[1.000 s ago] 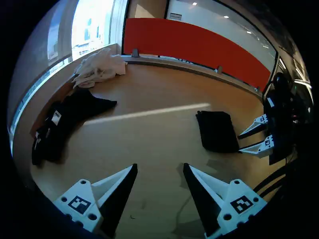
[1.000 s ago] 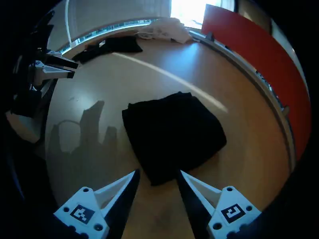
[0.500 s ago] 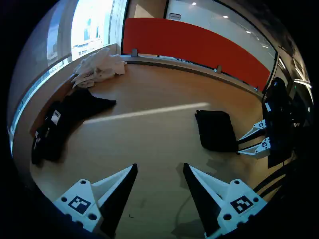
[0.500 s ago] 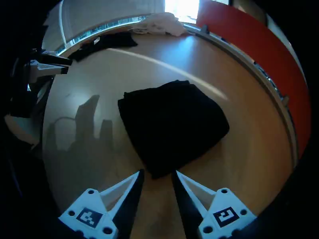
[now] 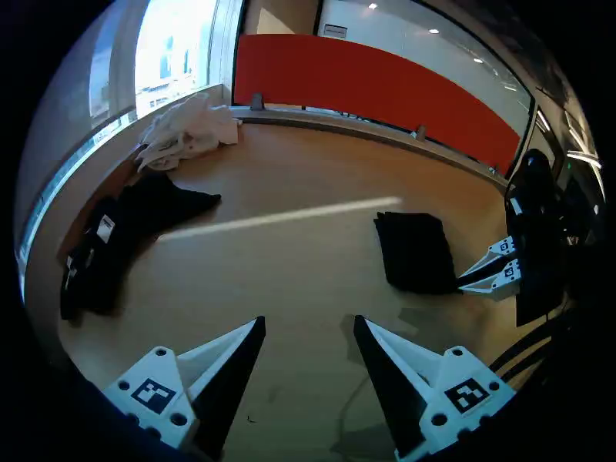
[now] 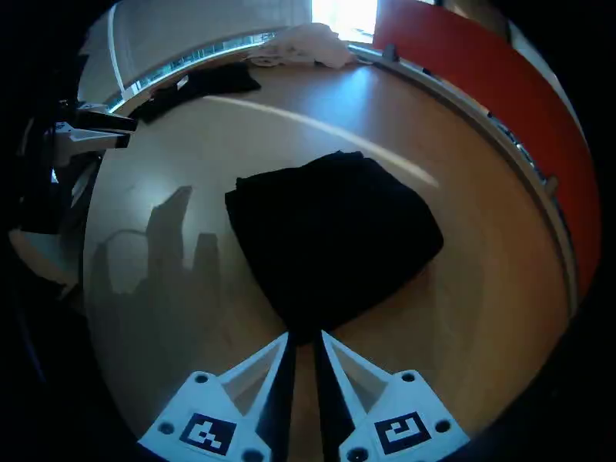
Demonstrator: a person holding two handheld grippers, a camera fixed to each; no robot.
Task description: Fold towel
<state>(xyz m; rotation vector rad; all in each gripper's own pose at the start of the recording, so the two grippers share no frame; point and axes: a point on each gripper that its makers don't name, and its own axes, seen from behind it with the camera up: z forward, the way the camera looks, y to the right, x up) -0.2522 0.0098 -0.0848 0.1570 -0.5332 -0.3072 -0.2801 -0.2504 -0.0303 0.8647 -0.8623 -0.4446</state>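
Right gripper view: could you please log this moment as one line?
left gripper: open over table | right gripper: nearly closed at black towel corner, grip unclear

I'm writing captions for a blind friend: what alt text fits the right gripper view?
A folded black towel lies on a wooden table, its near corner between the almost-closed tips of the right claw. The left claw shows at far left; white cloth and dark cloth lie at the far edge.

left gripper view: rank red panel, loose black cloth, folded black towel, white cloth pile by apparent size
1. red panel
2. loose black cloth
3. folded black towel and white cloth pile: look alike, unranked
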